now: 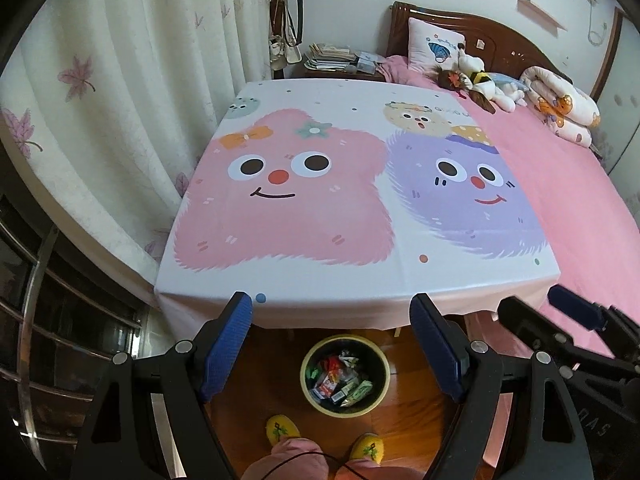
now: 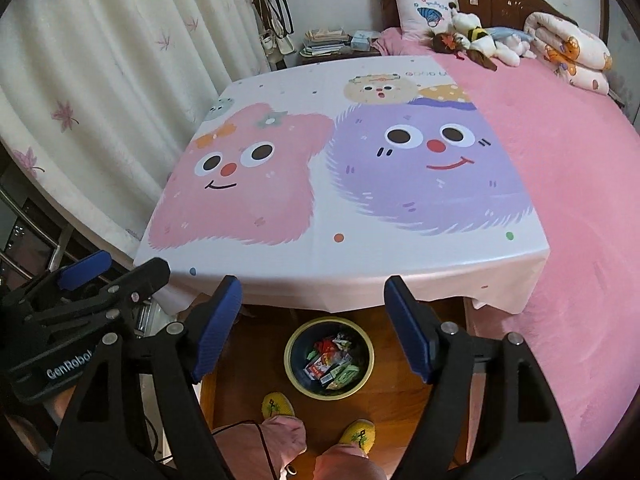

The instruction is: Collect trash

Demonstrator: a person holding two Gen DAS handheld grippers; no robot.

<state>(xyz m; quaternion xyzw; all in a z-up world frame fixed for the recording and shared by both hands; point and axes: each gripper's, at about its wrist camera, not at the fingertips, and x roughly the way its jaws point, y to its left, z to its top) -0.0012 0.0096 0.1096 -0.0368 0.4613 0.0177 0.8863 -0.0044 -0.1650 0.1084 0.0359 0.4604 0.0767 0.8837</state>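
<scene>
The bin (image 1: 345, 376) stands open-topped on the floor, wrappers (image 1: 340, 380) inside. Just behind it the tablecloth (image 1: 320, 200) edge overhangs; in front stand two slippered feet (image 1: 282, 432).

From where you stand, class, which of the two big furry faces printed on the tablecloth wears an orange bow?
The pink face, on the curtain side. The purple face beside it has no bow.

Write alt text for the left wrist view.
An open hand-held gripper with blue-padded fingers hangs above a round yellow-rimmed trash bin full of wrappers on a wooden floor. Beyond it lies a white tablecloth with pink and purple cartoon monsters, beside a pink bed; yellow slippers show below.
</scene>
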